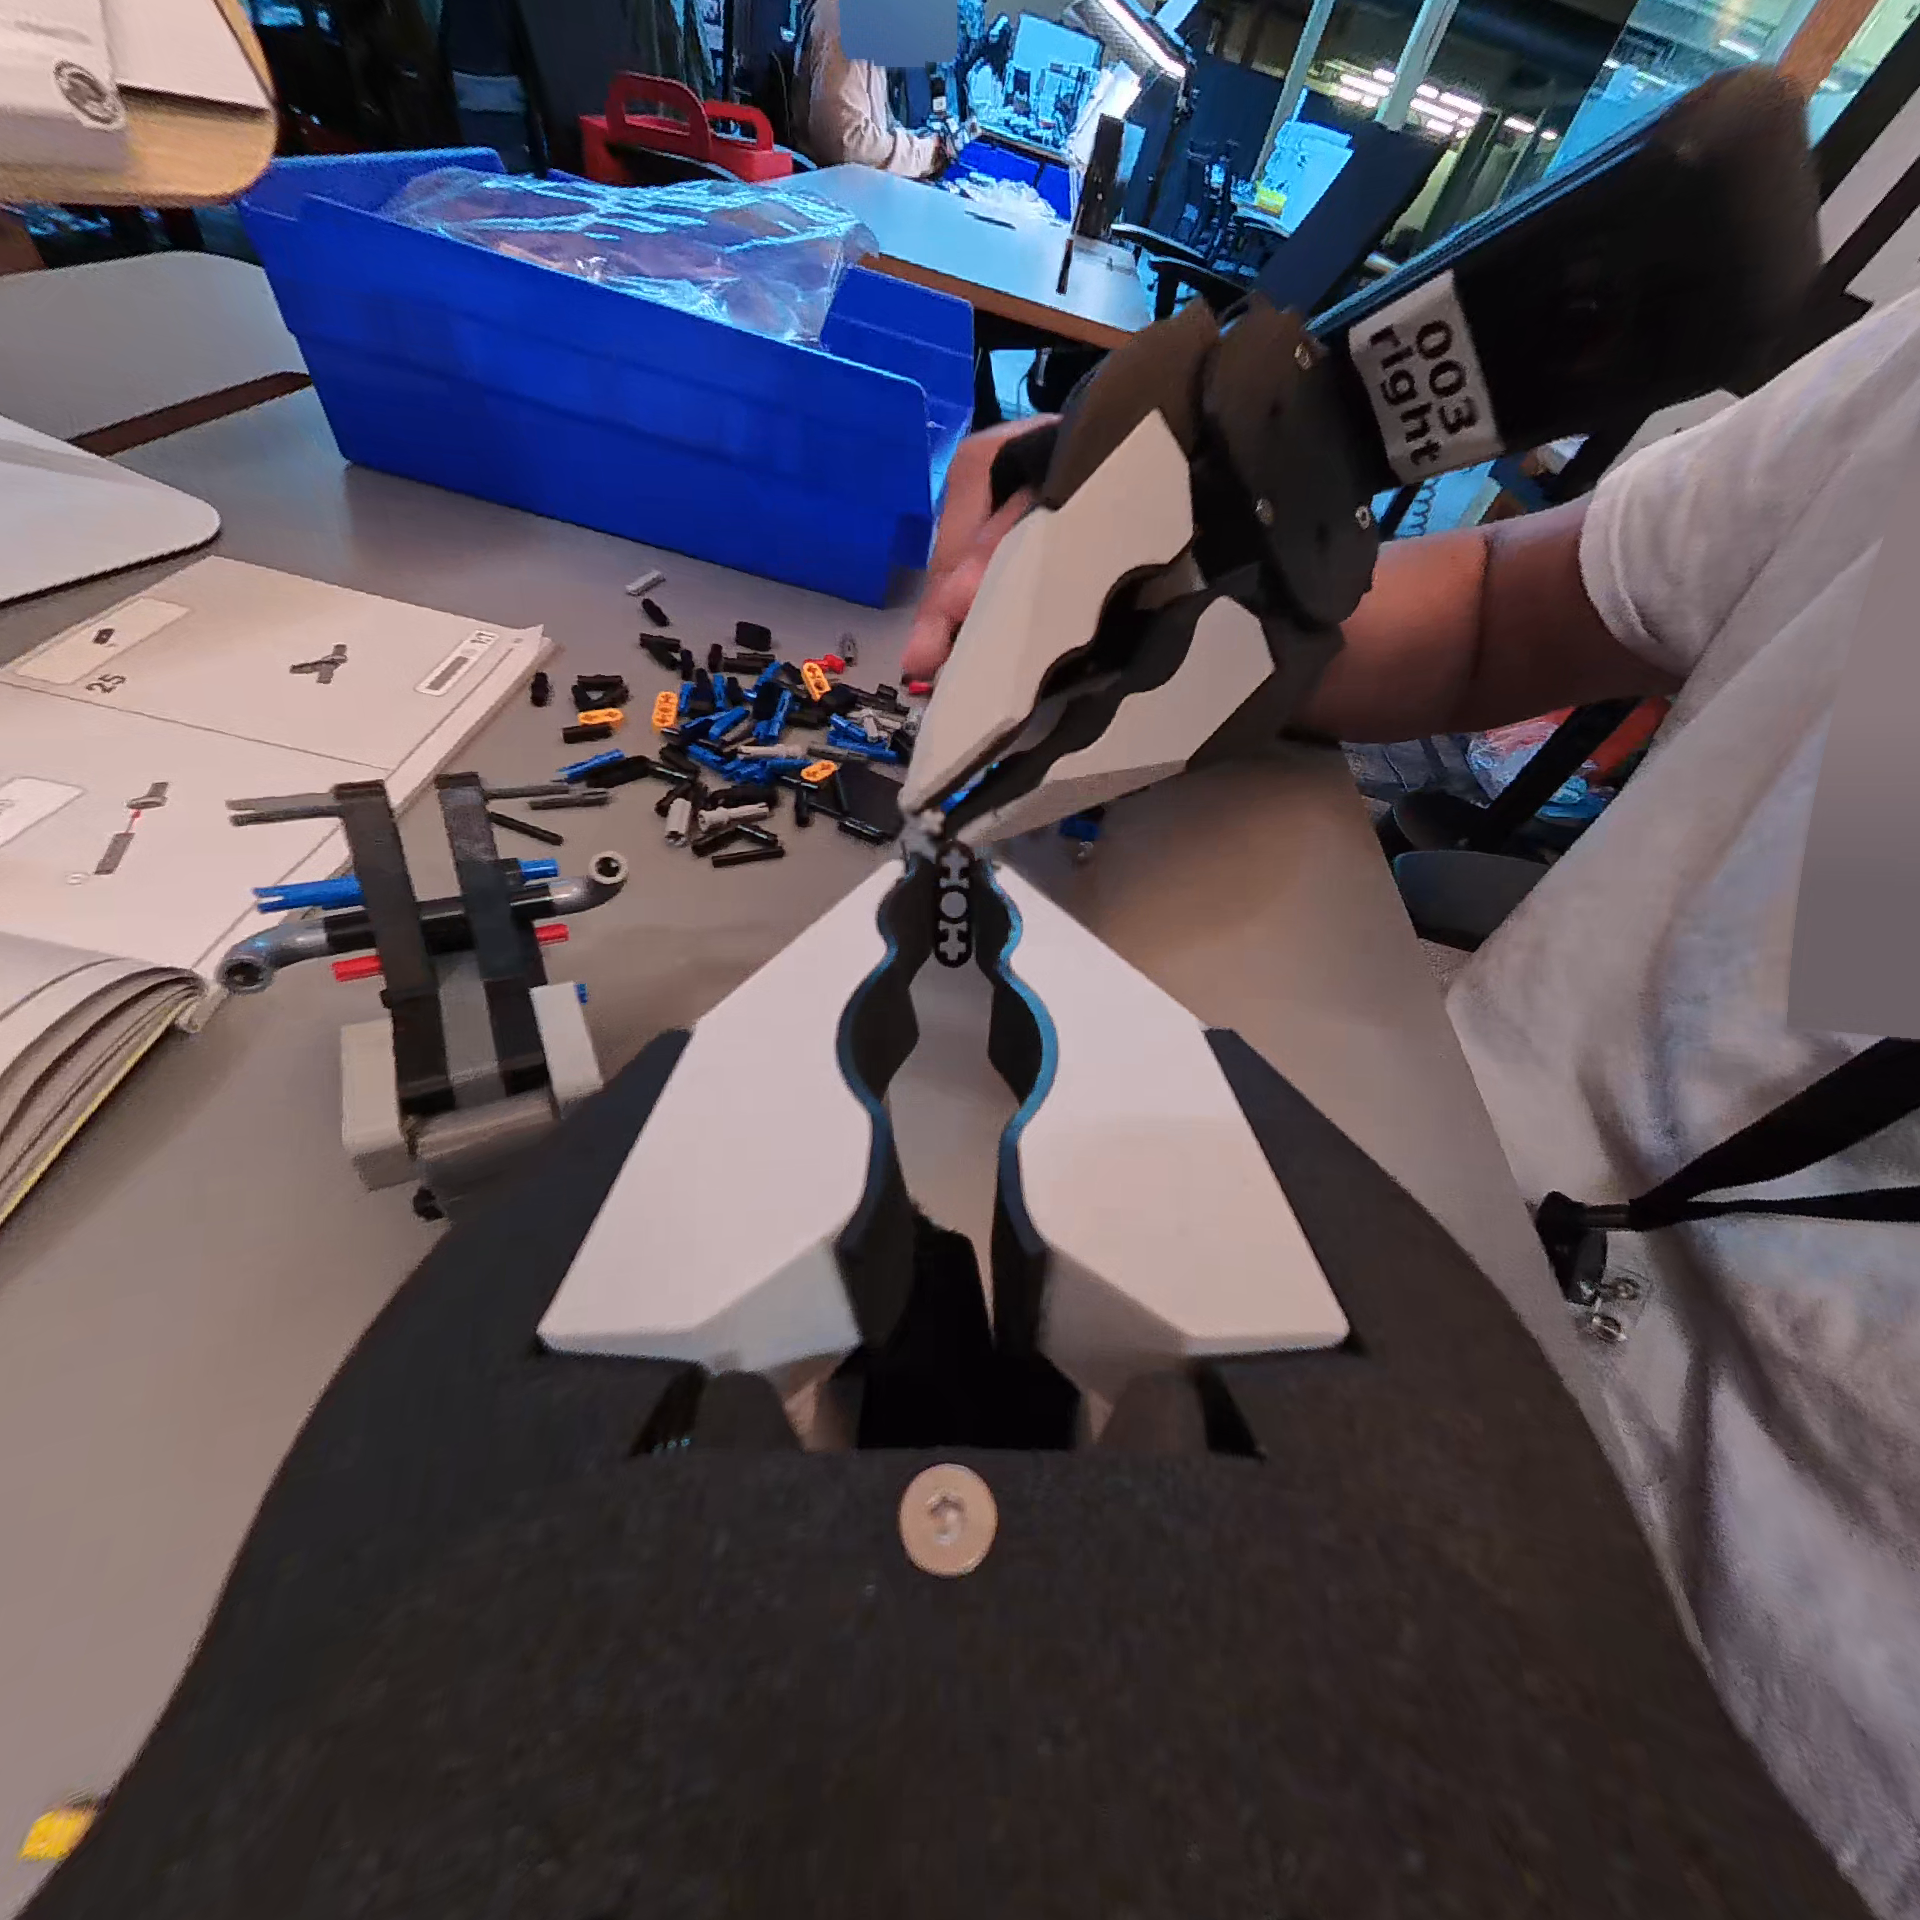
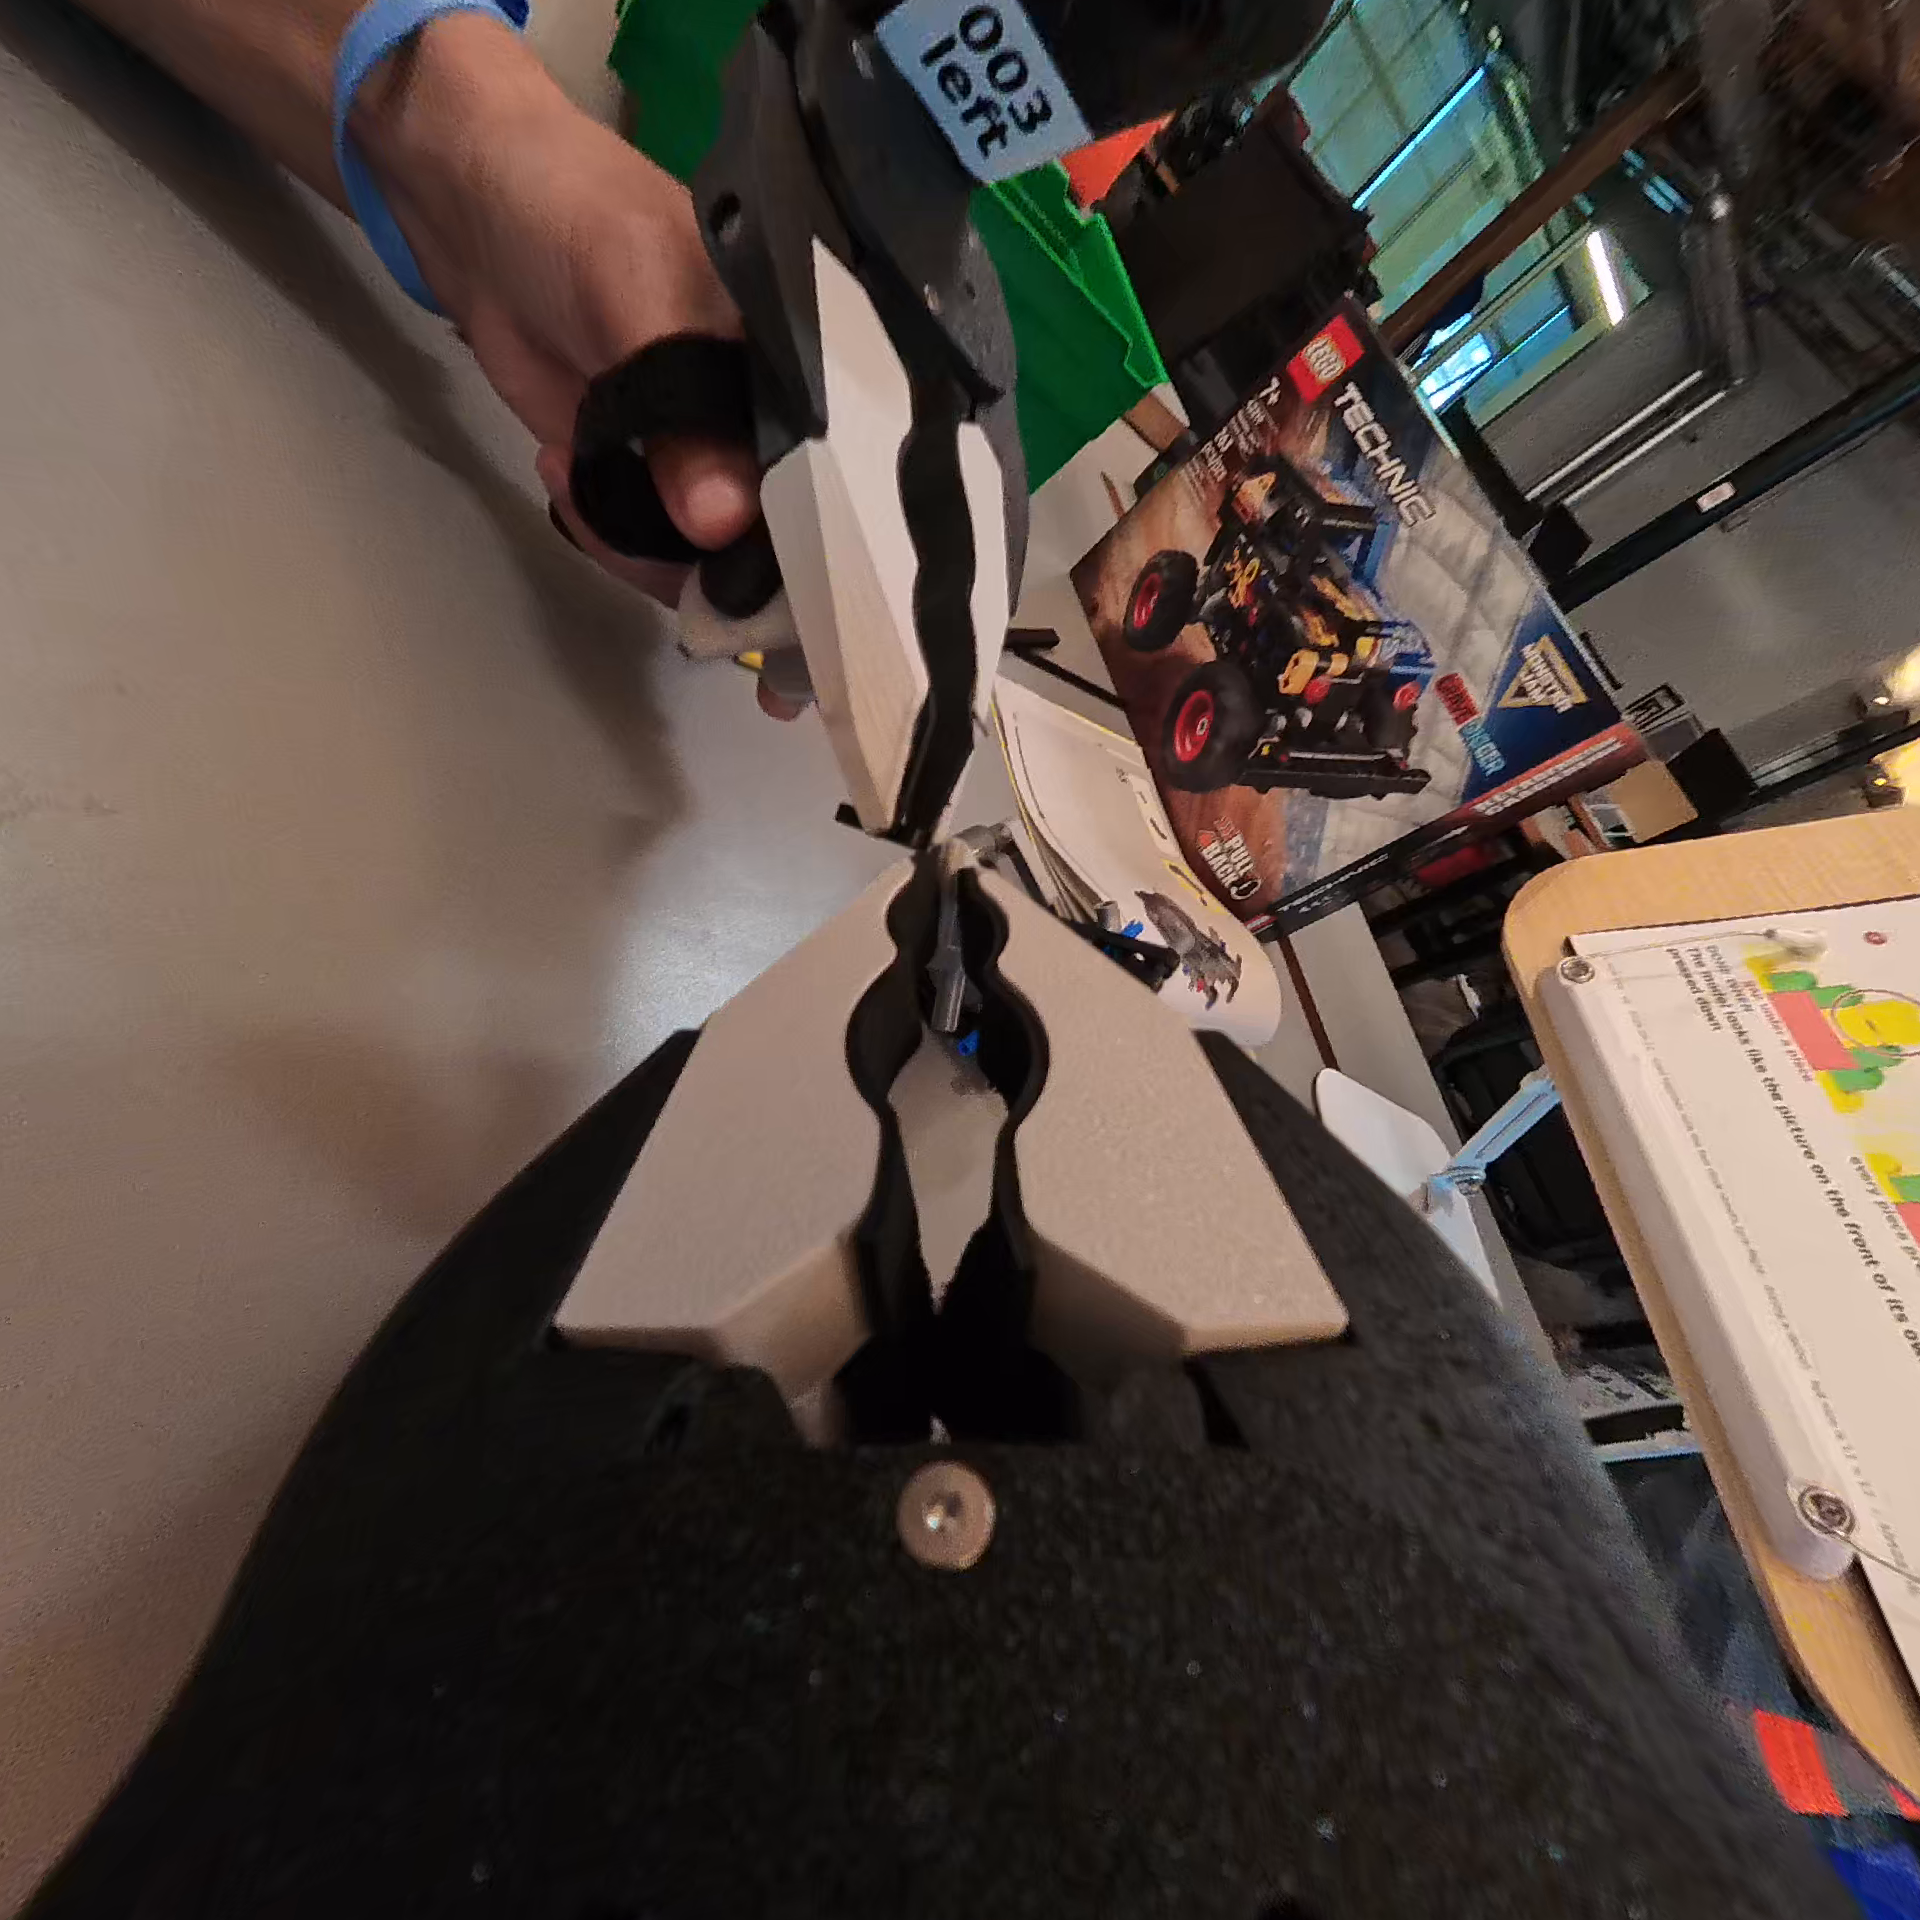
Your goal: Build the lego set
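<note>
My left gripper [image 1: 940, 871] is shut on a small black lego beam [image 1: 951, 920] with holes, held upright above the table. My right gripper [image 1: 928, 814] comes in from the upper right and its tips meet the top of that beam. In the right wrist view my right gripper [image 2: 940, 868] is shut on a small grey lego pin [image 2: 948, 966], and the left gripper [image 2: 914, 826] reaches down to it from above. A partly built black and grey lego assembly [image 1: 447, 997] stands on the table to the left. Loose black, blue and orange lego pieces [image 1: 727, 727] lie beyond it.
An open instruction booklet [image 1: 208, 748] lies at the left. A blue bin [image 1: 623, 395] with a plastic bag stands behind the pieces. The lego set box [image 2: 1351, 623] and a green bin [image 2: 1070, 301] stand farther off. A wooden board with a sheet [image 2: 1714, 1143] is at the right. The grippers are tip to tip, or close to it.
</note>
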A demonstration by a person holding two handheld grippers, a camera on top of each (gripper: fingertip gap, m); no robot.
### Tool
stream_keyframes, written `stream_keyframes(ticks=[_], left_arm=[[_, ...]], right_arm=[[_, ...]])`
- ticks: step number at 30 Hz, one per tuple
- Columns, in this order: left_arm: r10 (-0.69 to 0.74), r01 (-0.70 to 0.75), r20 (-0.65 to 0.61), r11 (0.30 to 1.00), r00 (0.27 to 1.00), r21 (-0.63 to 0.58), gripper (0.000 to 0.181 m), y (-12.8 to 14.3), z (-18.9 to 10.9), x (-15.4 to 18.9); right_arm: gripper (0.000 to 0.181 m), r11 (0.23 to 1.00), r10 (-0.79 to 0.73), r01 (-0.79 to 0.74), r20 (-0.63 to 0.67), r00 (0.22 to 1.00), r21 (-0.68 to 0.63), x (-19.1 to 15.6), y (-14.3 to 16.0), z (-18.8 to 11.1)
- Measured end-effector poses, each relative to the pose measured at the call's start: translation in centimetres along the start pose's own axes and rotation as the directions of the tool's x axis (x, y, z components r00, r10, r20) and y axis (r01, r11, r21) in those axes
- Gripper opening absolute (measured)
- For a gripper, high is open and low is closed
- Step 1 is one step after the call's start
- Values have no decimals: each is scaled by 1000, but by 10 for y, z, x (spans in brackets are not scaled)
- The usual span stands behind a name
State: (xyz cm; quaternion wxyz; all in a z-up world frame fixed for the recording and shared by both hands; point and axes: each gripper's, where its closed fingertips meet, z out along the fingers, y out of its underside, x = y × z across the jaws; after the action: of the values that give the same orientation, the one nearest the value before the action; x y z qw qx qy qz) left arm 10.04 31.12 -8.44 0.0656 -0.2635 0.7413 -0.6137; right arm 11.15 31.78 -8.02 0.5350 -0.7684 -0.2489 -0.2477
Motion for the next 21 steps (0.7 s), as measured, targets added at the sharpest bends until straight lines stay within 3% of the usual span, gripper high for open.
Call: stream_keyframes(ticks=[1, 21], left_arm=[[2, -2, 7, 1000, 1000, 4, 5, 0, 0, -1], [-62, 63, -6, 995, 998, 76, 5, -10, -3, -2]], right_arm=[[3, 1000, 0, 0, 3, 1000, 0, -1, 0, 0], [3, 991, -130, 127, -92, 987, -38, -2, -3, 3]])
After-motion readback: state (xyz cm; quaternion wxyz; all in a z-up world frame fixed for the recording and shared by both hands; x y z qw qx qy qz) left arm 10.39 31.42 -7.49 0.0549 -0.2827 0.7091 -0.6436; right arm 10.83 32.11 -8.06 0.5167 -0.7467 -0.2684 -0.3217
